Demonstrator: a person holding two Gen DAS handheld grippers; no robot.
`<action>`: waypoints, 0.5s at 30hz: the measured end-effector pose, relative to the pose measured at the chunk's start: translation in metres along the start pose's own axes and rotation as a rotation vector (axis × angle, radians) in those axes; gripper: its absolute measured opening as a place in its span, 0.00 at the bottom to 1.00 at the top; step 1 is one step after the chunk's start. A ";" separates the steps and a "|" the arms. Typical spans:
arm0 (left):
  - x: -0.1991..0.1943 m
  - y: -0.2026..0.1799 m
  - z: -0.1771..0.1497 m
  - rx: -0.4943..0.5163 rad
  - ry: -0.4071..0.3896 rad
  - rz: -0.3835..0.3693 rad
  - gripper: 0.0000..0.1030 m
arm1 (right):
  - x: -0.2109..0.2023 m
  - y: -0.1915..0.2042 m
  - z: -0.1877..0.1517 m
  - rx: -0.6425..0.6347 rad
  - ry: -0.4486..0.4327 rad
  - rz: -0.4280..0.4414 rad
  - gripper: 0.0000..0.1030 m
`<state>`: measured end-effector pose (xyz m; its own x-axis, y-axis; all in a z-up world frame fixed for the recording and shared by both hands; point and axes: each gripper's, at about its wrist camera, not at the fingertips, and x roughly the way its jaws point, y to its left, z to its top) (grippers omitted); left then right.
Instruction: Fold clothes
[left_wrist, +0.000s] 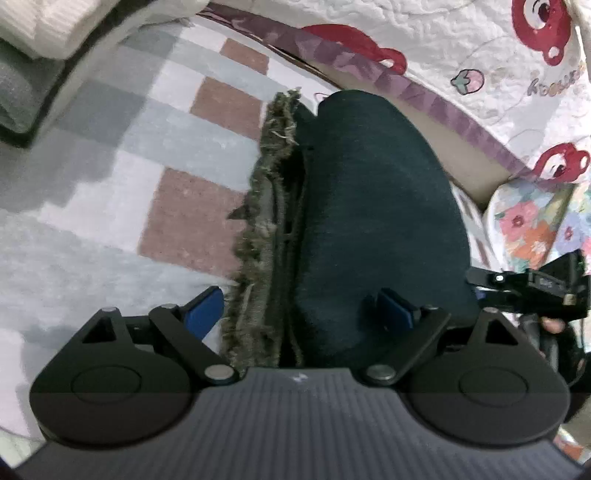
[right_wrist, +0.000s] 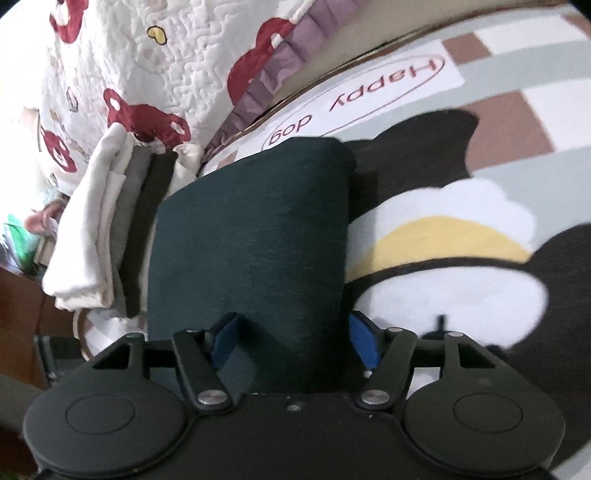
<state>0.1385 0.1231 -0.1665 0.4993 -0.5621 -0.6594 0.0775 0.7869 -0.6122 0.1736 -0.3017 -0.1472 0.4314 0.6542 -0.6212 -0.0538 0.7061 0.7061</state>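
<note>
- Garment (right_wrist: 251, 236), a dark teal-black folded piece, is filling the middle of both frames; it is lying as a compact rectangle on a patterned rug (left_wrist: 122, 155), beside a quilted bedspread (left_wrist: 424, 48) with red bear prints.
- Frayed hem (left_wrist: 258, 229), brownish and ragged, is running down the left edge of the garment in the left wrist view, with stacked layers showing beside it.
- Left gripper (left_wrist: 299, 310) is standing with its tongs wide apart, one blue pad off the fabric at lower left, the other over it at lower centre-right; no cloth is pinched.
- Right gripper (right_wrist: 293, 338) is likewise standing spread, its pads straddling the near end of the garment at either side, clamping nothing that can be confirmed.
- Pile of folded clothes (right_wrist: 107, 229), white, grey and black, is sitting at centre left of the right wrist view, just beside the garment.
- Stage: the garment is already lying folded; whether further folds or a transfer to the pile remain is not being settled by these views.
- Risk: a grip taking only the top layer would be peeling the fold open; the loose hem threads could be snagging on a pad.
- Risk: sliding the piece toward the pile could be dragging lower layers out of line against the rug.
- Hidden: the near edge of the garment is lying beneath both gripper bodies; contact between pads and cloth is hard to judge. A hand at the right edge of the left wrist view is mostly cut off.
</note>
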 end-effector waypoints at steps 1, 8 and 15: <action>0.001 0.000 -0.001 -0.007 -0.002 -0.007 0.69 | 0.003 -0.001 0.000 0.012 0.002 0.013 0.72; -0.007 -0.035 -0.008 0.171 -0.091 0.087 0.21 | 0.016 0.034 0.000 -0.165 0.008 -0.018 0.52; -0.015 -0.011 -0.003 -0.006 -0.083 -0.002 0.20 | -0.010 0.110 -0.009 -0.548 -0.007 -0.062 0.38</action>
<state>0.1278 0.1220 -0.1509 0.5693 -0.5405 -0.6195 0.0736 0.7840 -0.6163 0.1552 -0.2286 -0.0665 0.4544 0.6065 -0.6525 -0.4880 0.7822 0.3872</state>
